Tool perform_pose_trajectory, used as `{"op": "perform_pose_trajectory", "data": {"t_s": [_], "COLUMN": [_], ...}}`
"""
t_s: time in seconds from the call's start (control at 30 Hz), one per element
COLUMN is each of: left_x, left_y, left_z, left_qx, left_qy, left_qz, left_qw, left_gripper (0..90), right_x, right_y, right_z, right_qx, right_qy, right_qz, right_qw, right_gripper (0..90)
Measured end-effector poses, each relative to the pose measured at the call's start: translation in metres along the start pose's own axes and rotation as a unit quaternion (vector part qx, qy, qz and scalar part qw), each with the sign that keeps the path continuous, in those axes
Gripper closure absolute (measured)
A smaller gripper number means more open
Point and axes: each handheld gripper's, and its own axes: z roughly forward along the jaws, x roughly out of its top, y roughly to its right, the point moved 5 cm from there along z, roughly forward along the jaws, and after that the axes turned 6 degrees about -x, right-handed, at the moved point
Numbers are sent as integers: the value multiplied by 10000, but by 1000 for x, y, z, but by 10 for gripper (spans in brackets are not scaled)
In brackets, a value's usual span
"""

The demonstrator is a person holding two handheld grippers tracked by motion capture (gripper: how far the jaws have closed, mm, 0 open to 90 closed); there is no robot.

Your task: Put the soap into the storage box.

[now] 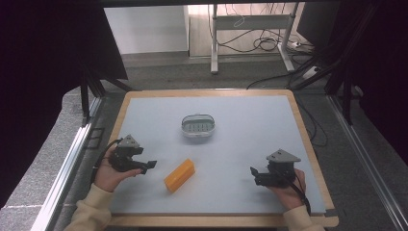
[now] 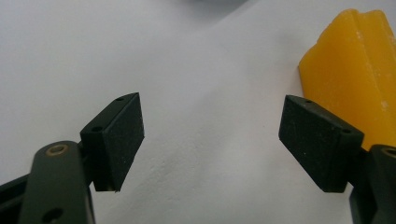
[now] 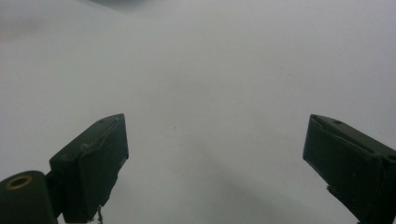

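Left gripper [image 2: 210, 140]: jaws stand wide apart and hold nothing; only bare table surface lies between the pads [image 2: 123, 140]. In the left gripper view the yellow block [image 2: 355, 79] sits at the right edge of the frame, just behind the right-hand jaw and outside the gap. Whether that jaw touches the block cannot be told.

Right gripper [image 3: 215, 163]: jaws equally wide, empty, with plain grey surface ahead of them.

In the high view the left gripper [image 1: 146, 166] sits at lower left of the frame, its tips near the block [image 1: 179, 175], which lies flat and slanted at lower centre. The right gripper [image 1: 255, 174] rests at lower right, well apart from the block.

Risks, as judged: the block is off-centre to the left gripper's opening, so closing now would likely catch a corner or push it aside rather than grip it. The block's slant (relative to the jaws) could let it twist or slip out when squeezed. Its surface looks waxy, which may add to slippage.

Surroundings: a small oval dish [image 1: 197, 126] stands at centre frame, beyond the block and apart from it. The grey table [image 1: 144, 110] carries nothing between block and dish, so no obstruction is noted on that path.
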Motion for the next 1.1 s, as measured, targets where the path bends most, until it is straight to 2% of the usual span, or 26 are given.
{"op": "perform_pose_trajectory", "data": {"t_s": [0.3, 0.4, 0.6, 1.1], "left_x": [0, 2, 5, 10], "left_y": [5, 9, 12, 20], "left_z": [-5, -9, -14, -24], "left_qx": [80, 44, 0, -17], "left_qy": [-32, -11, 37, 20], "left_qz": [95, 151, 193, 171], "left_qw": [9999, 9999, 9998, 9999], "left_gripper": [228, 232, 237, 249], "right_x": [-3, -3, -6, -6], "right_y": [4, 5, 10, 6], "right_z": [-1, -4, -2, -2], "right_qx": [43, -28, -58, 6], "right_qy": [-8, 33, 45, 69], "right_qz": [271, 243, 352, 240], "right_qw": [9996, 9997, 9994, 9997], "right_gripper": [87, 92, 96, 108]}}
